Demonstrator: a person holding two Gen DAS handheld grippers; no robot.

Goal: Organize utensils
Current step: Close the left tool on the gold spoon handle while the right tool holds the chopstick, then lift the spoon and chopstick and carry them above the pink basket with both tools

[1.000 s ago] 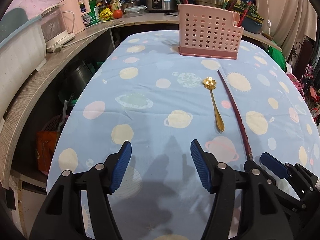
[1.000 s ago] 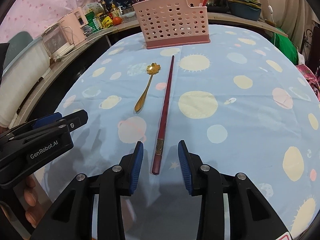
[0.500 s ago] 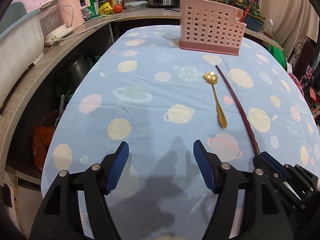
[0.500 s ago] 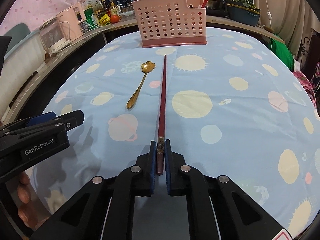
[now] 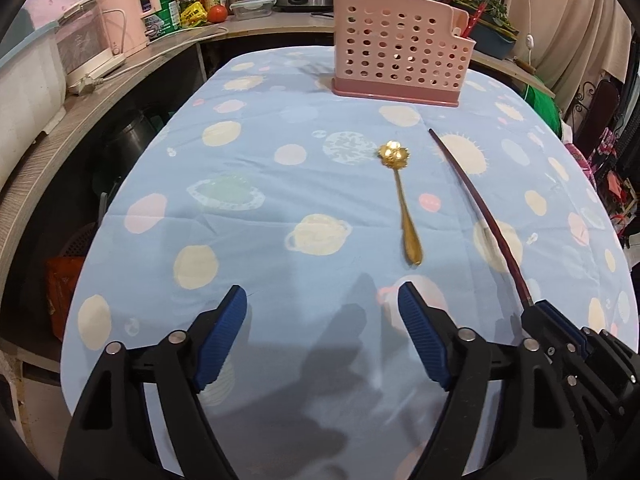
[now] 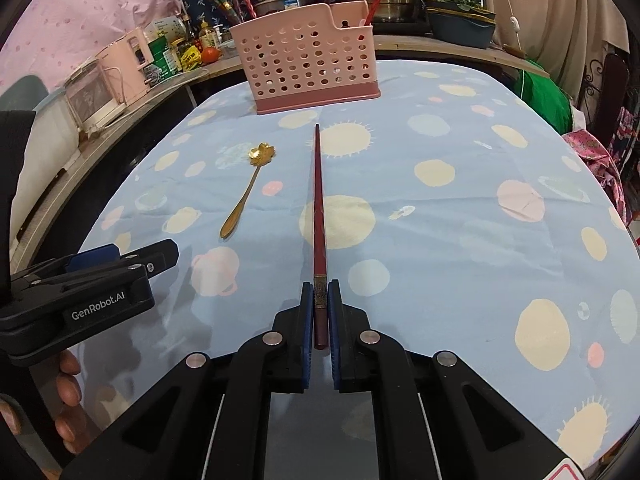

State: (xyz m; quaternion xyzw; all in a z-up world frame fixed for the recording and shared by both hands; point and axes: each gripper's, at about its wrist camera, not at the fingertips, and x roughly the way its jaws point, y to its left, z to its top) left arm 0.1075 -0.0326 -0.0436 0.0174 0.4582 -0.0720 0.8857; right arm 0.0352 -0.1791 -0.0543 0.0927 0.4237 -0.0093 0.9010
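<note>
Tablecloth (image 5: 280, 208) first: pale blue cotton printed with planets, suns and pastel dots, spread over the whole table, gripper shadows falling on its near edge. Nearest the lens in the right wrist view, the right gripper (image 6: 319, 294) has its blue pads clamped tight on the butt end of a dark red chopstick (image 6: 319, 216), which runs straight away from the jaws, its tip pointing at the holder. Over in the left wrist view the left gripper (image 5: 322, 300) has just been opening, jaws now wide apart with only cloth showing between them. Further out lies a gold spoon (image 5: 402, 204), flower-shaped bowl away from us, flat on the cloth just left of the chopstick and not touching it. Beyond both, at the far end of the table, stands the pink perforated utensil holder (image 6: 308, 62), upright on its darker base. Behind it a wooden counter (image 5: 132, 68) wraps round, crowded with a pink appliance (image 5: 128, 8), bottles, a tomato and steel pots. Only the right wrist view catches the person's fingers (image 6: 66, 384) beneath the left gripper's body, and something red standing inside the holder
</note>
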